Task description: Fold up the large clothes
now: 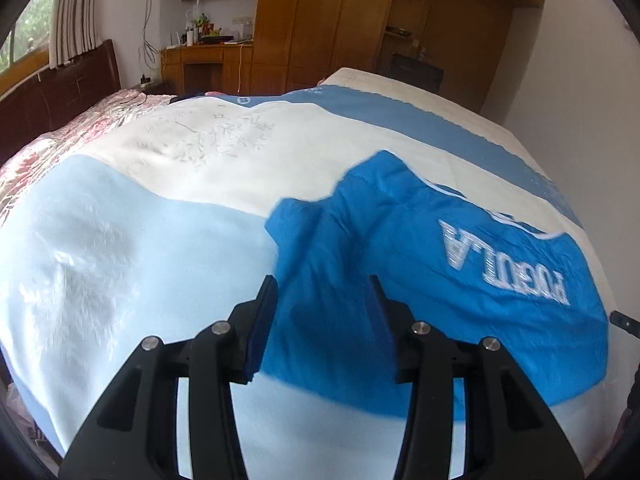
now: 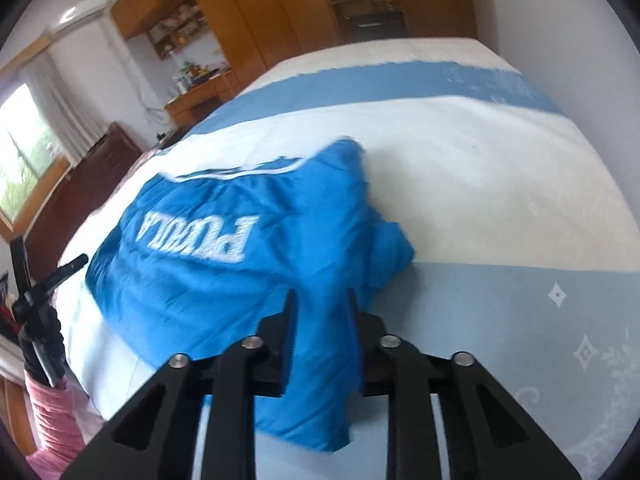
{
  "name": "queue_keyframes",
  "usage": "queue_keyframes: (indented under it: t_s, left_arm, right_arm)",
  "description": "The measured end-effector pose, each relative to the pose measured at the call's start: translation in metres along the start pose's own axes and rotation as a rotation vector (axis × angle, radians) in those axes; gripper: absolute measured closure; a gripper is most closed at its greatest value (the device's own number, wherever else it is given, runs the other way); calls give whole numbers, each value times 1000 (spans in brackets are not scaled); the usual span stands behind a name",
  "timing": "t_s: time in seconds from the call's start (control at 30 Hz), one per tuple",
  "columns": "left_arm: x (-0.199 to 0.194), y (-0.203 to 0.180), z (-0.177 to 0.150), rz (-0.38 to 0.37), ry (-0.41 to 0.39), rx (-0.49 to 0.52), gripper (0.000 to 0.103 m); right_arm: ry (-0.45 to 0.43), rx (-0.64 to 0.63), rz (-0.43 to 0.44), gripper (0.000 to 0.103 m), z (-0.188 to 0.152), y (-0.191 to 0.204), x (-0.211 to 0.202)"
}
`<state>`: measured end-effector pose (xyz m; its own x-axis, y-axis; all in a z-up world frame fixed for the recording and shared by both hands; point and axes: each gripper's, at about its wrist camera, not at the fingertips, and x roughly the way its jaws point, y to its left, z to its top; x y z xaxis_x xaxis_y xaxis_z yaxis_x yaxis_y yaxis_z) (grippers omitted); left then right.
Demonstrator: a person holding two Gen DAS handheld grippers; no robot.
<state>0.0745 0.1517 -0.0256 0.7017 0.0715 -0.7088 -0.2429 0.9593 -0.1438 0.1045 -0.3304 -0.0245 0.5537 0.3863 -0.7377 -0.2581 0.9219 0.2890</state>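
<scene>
My left tool (image 1: 322, 292) hangs open and my right tool (image 2: 320, 300) pinches the blue shirt (image 2: 224, 264) at lower centre on the bed (image 2: 480, 200); I should pull the fold flat.

Striped bedspread (image 1: 132, 240), wooden wardrobe (image 1: 320, 12), desk (image 1: 208, 60), dark headboard (image 1: 60, 92), curtain (image 1: 76, 8)

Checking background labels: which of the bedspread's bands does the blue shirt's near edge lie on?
The pale blue band nearest the grippers; the blue shirt spreads from it onto the white band, short of the darker blue band.
</scene>
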Motion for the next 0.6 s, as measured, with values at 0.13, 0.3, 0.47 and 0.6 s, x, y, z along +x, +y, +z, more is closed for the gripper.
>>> queue_keyframes:
  t_s: [0.13,0.3,0.47,0.6]
  left_arm:
    - [-7,-4,-18,49,25,-46,54]
    - [-3,-5,-31,58,21,-37,54]
    - [16,-17,-35,114,35,48,54]
    - [29,-14,-40,110,58,73,52]
  right_arm:
    - [-1,-49,-32,84,-8,18,1]
    - [30,-68,-35,86,-17,42,18]
    - [48,-66,-66,87,-30,39,35]
    - [55,-28,-42,90,-43,28,53]
